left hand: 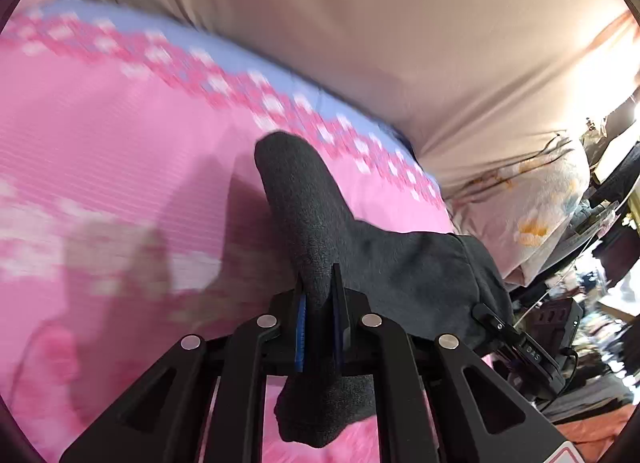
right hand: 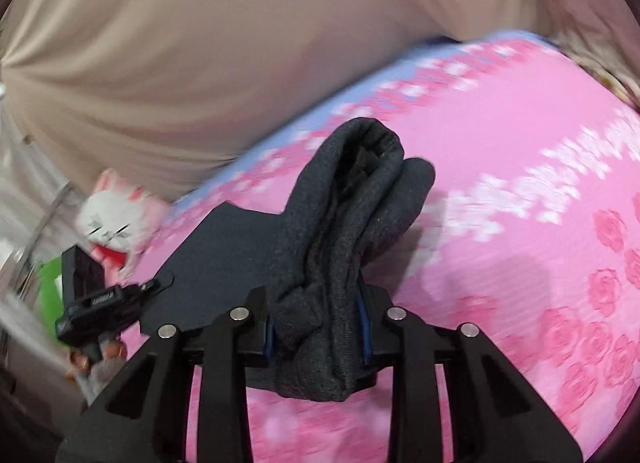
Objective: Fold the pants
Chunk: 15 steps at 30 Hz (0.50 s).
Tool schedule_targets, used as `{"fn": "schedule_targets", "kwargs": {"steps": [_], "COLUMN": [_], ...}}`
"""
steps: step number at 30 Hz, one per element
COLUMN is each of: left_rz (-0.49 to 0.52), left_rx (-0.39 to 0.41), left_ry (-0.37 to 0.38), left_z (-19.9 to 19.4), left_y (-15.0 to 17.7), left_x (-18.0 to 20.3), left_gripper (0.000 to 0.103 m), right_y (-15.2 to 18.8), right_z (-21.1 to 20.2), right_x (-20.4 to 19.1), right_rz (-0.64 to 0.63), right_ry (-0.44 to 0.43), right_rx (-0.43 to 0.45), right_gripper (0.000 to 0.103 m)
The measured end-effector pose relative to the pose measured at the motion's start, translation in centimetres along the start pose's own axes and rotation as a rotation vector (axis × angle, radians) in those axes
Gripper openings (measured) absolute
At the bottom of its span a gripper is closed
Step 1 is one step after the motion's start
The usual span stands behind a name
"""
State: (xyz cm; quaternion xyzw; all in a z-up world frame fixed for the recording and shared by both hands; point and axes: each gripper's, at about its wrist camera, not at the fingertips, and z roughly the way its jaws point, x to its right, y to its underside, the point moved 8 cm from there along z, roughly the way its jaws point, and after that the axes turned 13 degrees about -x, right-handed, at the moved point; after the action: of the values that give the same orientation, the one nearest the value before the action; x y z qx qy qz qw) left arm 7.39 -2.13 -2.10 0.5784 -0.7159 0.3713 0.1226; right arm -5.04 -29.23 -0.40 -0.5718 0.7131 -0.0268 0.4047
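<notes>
Pants [left hand: 320, 219]: dark grey knit cloth, lifted off the pink flowered bedsheet [left hand: 100, 135] and strung between the two tools; bunched, not laid flat.
Left gripper [left hand: 320, 295]: clenched on a narrow fold of the pants, blue pads tight against the cloth; a short tail of cloth hung down behind the jaws on the near side.
Right gripper [right hand: 318, 327]: jaws closed around a thick wad of the pants, the cloth filling the gap between the blue pads and standing up in two rounded lobes on the far side.
Where the cloth ran: in the left wrist view it stretched from the left tool toward the right, where the other tool's black body [left hand: 516, 339] showed at the cloth's edge.
Surroundings: beige curtain [right hand: 200, 43] at the far side; a white-and-pink cat toy [right hand: 116, 223] at the far left of the right wrist view; a floral pillow [left hand: 532, 199] at the right in the left wrist view.
Done so far: both ends seemed gathered and gripped; no neat fold was visible.
Left to do: probably spreading the cloth on the sheet, laying leg on leg, then folding across. Blur hid the finer detail.
</notes>
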Motion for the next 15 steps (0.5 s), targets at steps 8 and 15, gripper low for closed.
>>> {"fn": "schedule_targets", "kwargs": {"steps": [8,15], "left_rz": [-0.031,0.114], "left_rx": [-0.037,0.198], "left_ry": [-0.228,-0.408], "left_z": [-1.1,-2.3], "left_y": [5.8,4.5], "left_x": [-6.9,-4.3], "left_gripper": [0.021,0.061], "right_y": [4.0,-2.0], "right_z": [2.3,2.5], "right_x": [2.0,-0.5], "right_rz": [0.043,-0.031], "right_ry": [0.175,0.22], "right_rx": [-0.032,0.009], "right_gripper": [0.064,0.065]}}
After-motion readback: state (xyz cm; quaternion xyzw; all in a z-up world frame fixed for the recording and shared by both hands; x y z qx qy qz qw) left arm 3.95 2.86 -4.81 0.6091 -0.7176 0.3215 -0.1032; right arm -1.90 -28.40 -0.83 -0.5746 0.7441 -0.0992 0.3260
